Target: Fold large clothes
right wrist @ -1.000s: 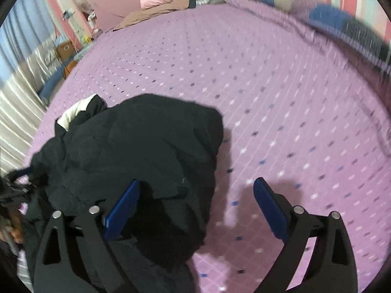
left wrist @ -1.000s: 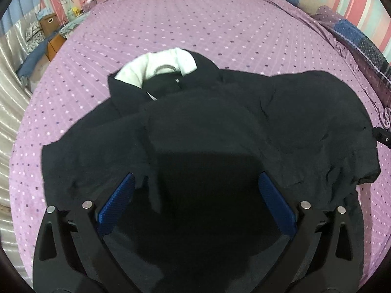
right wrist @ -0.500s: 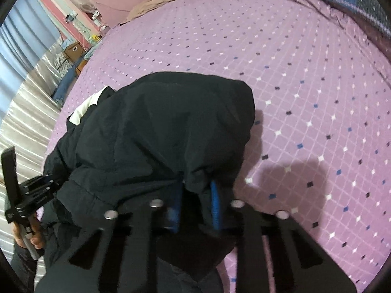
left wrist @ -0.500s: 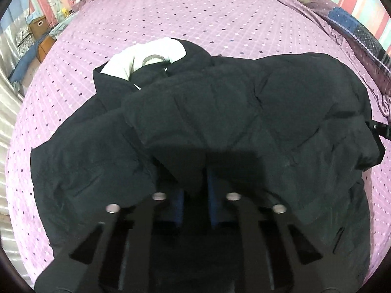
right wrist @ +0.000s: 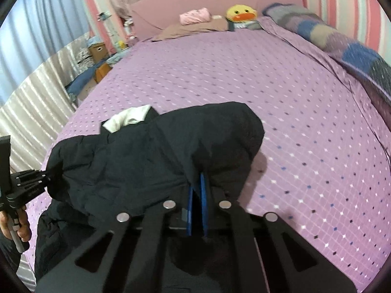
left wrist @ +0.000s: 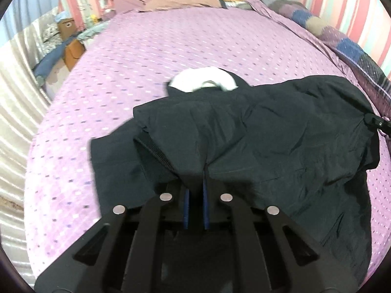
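A large black jacket [left wrist: 281, 131] with a white lining [left wrist: 202, 81] at its collar lies on the purple dotted bedspread [left wrist: 195, 44]. My left gripper [left wrist: 195, 183] is shut on the jacket's near edge beside the zipper and lifts it. My right gripper [right wrist: 197, 183] is shut on the jacket [right wrist: 146, 153] at its right side and holds it up off the bedspread [right wrist: 293, 97]. The white lining [right wrist: 127, 119] shows at the far left of the bundle. The left gripper also shows at the left edge of the right wrist view [right wrist: 31, 180].
Pillows, a pink bundle [right wrist: 195, 15] and a yellow duck toy [right wrist: 240, 12] lie at the bed's head. A patterned quilt [right wrist: 342, 46] runs along the right side. Boxes [left wrist: 68, 29] and a curtain stand left of the bed.
Both grippers went from wide open to shut on the jacket's edge. They have since lifted the fabric, and the views now tilt up toward the bed's head.
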